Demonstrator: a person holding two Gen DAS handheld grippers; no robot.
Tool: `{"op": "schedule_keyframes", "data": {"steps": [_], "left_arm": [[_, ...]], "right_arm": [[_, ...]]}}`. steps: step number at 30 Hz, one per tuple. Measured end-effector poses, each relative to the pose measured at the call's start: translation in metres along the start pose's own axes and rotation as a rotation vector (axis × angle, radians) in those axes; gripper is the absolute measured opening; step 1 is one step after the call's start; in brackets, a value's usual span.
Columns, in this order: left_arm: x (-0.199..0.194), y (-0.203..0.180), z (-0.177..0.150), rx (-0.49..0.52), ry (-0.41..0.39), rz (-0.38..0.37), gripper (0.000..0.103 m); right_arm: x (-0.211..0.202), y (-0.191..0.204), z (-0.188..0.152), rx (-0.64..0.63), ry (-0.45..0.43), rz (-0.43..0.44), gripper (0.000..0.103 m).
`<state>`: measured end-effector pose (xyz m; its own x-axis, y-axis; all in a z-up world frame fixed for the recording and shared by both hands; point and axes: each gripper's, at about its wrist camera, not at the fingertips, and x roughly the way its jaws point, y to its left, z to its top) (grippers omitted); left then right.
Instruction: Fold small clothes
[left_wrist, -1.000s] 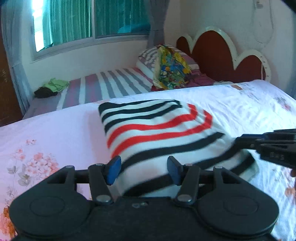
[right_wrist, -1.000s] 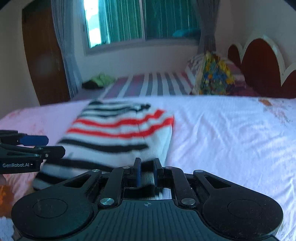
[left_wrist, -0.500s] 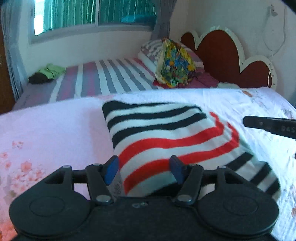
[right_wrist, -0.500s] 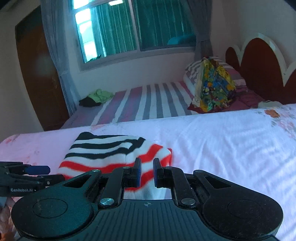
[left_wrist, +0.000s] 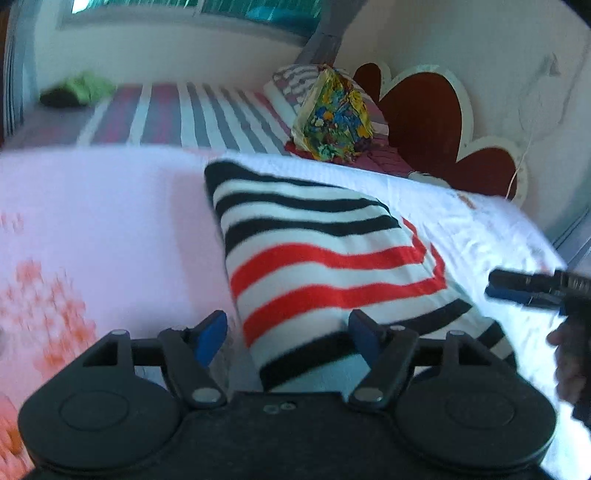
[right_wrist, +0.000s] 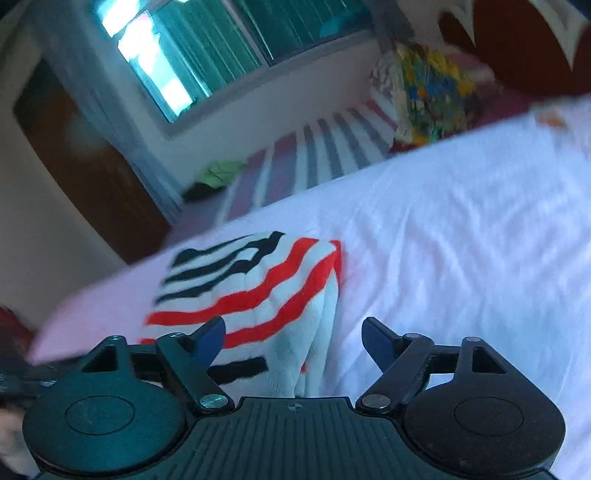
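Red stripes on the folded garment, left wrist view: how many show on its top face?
2. Both run across the striped garment below the black bands, one above the other, bending at the right corner. Folded layers underneath may hide more.

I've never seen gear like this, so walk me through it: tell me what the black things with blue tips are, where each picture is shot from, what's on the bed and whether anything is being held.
No robot here: a person holds a two-finger gripper in each hand, each carrying a forward-looking camera. One picture looks along the left gripper, the other along the right gripper. The blue tips are finger pads. Both grippers are open and hold nothing. On the bed sheet lies a folded striped garment, white with black and red bands, partly between each pair of fingers. Behind it are a colourful pillow and a dark red headboard. The other gripper shows at the right edge of the left view.
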<state>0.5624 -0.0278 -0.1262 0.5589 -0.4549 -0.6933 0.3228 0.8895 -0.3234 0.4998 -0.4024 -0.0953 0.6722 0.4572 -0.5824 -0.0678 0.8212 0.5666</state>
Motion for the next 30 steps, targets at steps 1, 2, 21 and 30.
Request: {"op": "schedule_keyframes", "data": {"steps": [1,2,21,30], "left_arm": [[0.000,0.000,0.000,-0.002,-0.001,-0.002,0.074],[-0.002,0.000,0.000,-0.006,-0.001,-0.002,0.073],[0.001,0.039,-0.009,-0.315,0.027,-0.167,0.102],[0.047,0.082,-0.005,-0.644,0.216,-0.404,0.100]], "right_arm": [[-0.002,-0.003,0.000,0.012,0.008,0.006,0.079],[-0.004,-0.007,0.000,0.029,0.014,0.024,0.079],[-0.009,-0.029,-0.008,0.147,0.068,0.156,0.079],[0.029,-0.032,-0.017,0.216,0.207,0.236,0.079]]}}
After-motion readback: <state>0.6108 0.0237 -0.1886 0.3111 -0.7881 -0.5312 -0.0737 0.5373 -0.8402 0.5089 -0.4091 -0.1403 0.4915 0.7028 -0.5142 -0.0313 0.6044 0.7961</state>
